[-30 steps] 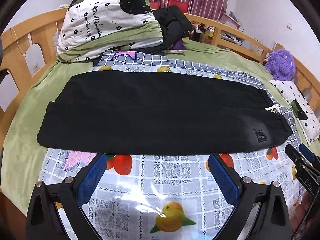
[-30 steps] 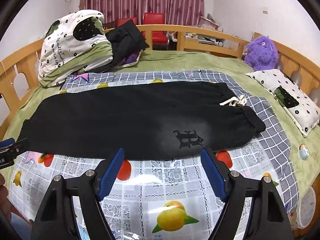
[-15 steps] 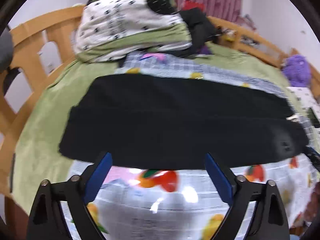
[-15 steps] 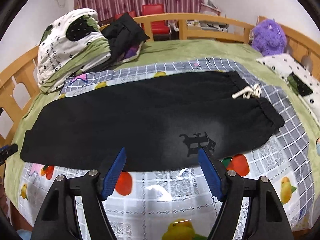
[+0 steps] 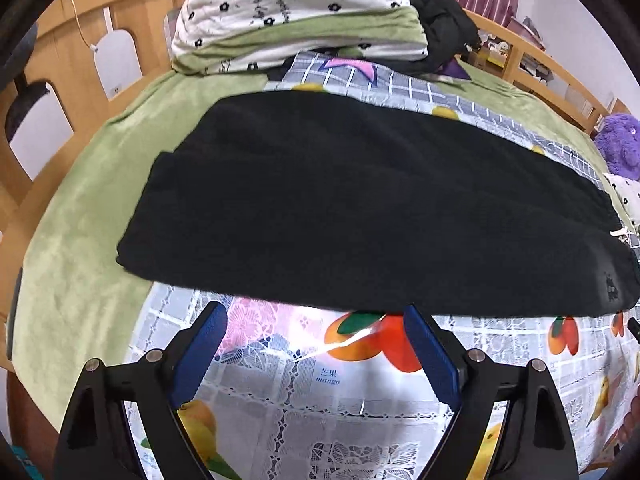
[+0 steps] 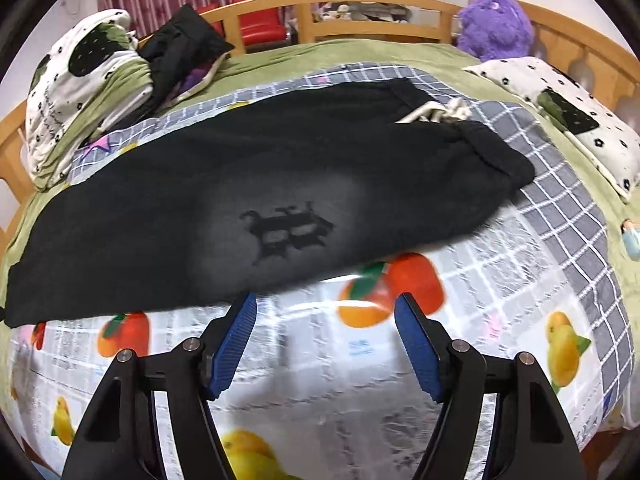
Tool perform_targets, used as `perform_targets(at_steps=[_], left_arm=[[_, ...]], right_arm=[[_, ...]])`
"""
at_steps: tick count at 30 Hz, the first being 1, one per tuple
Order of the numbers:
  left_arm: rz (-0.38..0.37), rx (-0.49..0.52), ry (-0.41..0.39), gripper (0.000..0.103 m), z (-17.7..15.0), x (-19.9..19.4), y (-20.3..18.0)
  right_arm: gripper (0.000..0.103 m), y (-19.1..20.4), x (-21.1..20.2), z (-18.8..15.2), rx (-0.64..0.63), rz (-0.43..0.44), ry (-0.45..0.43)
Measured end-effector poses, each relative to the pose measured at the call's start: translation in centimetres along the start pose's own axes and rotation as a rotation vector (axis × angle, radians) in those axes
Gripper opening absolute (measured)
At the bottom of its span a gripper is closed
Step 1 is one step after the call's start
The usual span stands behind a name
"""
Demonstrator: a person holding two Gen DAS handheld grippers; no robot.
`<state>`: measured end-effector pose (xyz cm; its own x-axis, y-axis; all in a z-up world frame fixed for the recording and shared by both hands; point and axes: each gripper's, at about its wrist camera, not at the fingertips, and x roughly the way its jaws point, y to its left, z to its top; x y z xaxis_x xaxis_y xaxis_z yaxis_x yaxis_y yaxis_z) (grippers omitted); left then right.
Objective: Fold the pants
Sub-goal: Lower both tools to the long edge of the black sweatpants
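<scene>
Black pants lie flat across the bed, folded lengthwise, leg ends to the left and waistband with a white drawstring to the right. A dark emblem on a grey patch marks the near side by the waist. My left gripper is open, its blue pads just short of the pants' near edge toward the leg end. My right gripper is open too, its tips at the near edge below the emblem. Nothing lies between either pair of pads.
A fruit-print plastic sheet covers the near part of the green bedspread. A rolled quilt and dark clothes sit at the back. A purple plush toy and a pillow lie on the right. Wooden rails ring the bed.
Both grippers have come down and closer to the pants' near edge. The left one has shifted toward the leg end, and both pairs of jaws have narrowed a little.
</scene>
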<state>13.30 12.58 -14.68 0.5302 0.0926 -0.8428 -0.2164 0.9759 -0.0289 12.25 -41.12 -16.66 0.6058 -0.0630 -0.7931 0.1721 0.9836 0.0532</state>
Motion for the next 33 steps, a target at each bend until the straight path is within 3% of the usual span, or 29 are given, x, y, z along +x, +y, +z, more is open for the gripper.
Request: perform_targets(at_steps=[8,22,27,31,33], left_arm=[[-0.019,0.004,0.029,0.089,-0.3,1.4,-0.3],[-0.045,-0.017,0.054,0.089,-0.8,2.9,0.3],[-0.160,-0.127,0.072,0.089,-1.7,4.1,3.2],[-0.275,-0.228,0.052,0.082,-2.9,4.7,5.8],[-0.313,-0.264,0.037,0.081,-2.9,4.8,6.7]], right_arm=[[0.071,-2.2,-0.2,-0.8,0.038,-0.017,-0.015],[0.071,-1.6,0.4,-1.0,0.047,-0.005,-0.010],[0.069,-2.9,1.4,-1.0,0.105,0.017,0.009],[0.055,-4.6,2.7,-0.6,0.193,0.078,0.043],[0.054,-5.3,3.3,-0.5,0.229,0.103,0.054]])
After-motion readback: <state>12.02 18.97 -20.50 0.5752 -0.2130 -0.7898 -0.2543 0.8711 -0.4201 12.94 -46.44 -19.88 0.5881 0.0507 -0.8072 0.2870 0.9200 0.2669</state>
